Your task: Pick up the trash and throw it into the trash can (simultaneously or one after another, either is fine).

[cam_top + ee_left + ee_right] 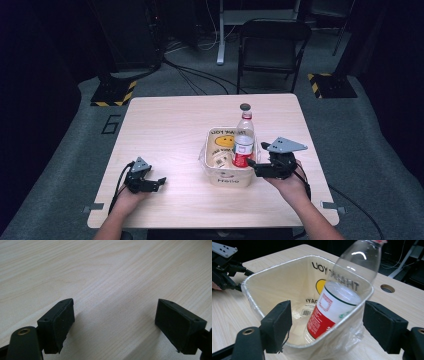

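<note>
Nearest us, the left claw (161, 180) rests spread and empty on the bare worktop (170, 120), parked out of the way, while the right claw (251, 165) hangs just off the bin's near wall with its jaws wide and nothing between them, looking like a release. There's the bottle (243, 142), leaning inside the bag-lined bin (216, 171), neck tipped over the rim! The right claw's camera shows the red label and the bag's lettering up close; the high view adds the worktop hole (245, 106) and the chair (272, 45) beyond.
</note>
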A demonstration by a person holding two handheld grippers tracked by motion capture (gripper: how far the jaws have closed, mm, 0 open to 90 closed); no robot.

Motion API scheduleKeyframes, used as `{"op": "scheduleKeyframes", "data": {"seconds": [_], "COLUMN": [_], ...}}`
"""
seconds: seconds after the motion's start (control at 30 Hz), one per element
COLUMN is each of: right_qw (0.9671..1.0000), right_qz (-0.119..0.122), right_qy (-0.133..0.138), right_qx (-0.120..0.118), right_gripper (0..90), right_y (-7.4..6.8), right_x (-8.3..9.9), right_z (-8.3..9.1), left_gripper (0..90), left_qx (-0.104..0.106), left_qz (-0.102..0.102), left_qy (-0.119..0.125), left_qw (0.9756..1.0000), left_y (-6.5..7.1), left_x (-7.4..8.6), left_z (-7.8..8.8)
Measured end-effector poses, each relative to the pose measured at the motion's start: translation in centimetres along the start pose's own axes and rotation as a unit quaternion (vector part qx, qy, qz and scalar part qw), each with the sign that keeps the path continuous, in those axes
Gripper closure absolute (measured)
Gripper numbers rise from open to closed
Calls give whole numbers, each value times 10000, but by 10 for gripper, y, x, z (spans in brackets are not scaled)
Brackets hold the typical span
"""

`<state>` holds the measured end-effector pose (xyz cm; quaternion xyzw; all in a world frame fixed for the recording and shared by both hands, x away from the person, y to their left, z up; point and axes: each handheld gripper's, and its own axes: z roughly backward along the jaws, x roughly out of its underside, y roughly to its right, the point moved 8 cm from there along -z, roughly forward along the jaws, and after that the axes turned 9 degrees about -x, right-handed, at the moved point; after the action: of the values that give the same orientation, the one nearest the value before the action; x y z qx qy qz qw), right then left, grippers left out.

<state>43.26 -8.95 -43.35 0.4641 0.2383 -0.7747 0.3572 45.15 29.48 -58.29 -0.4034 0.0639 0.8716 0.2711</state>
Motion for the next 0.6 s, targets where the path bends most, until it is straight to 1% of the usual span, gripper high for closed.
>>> {"op": "scheduleKeyframes", "data": {"seconds": [0.1,0.23,0.4,0.5,0.6], "right_qw": [10000,9998,9995,9992,9989], "right_qz": [-52,7,-79,-99,-170], "right_qy": [9,-13,26,22,19], "right_qx": [68,215,314,391,437], "right_gripper": [236,246,260,262,266], "right_y": [3,9,15,19,23], "right_x": [2,6,13,18,23], "right_z": [5,14,26,31,35], "left_gripper": [159,159,159,159,159], "left_qx": [1,-1,-1,0,-1], "left_qz": [4,2,-4,-2,-4], "left_qy": [2,1,0,2,1], "left_qw": [10000,10000,10000,10000,10000], "left_y": [0,0,0,0,0], "left_x": [0,0,0,0,0], "left_z": [0,0,0,0,0]}}
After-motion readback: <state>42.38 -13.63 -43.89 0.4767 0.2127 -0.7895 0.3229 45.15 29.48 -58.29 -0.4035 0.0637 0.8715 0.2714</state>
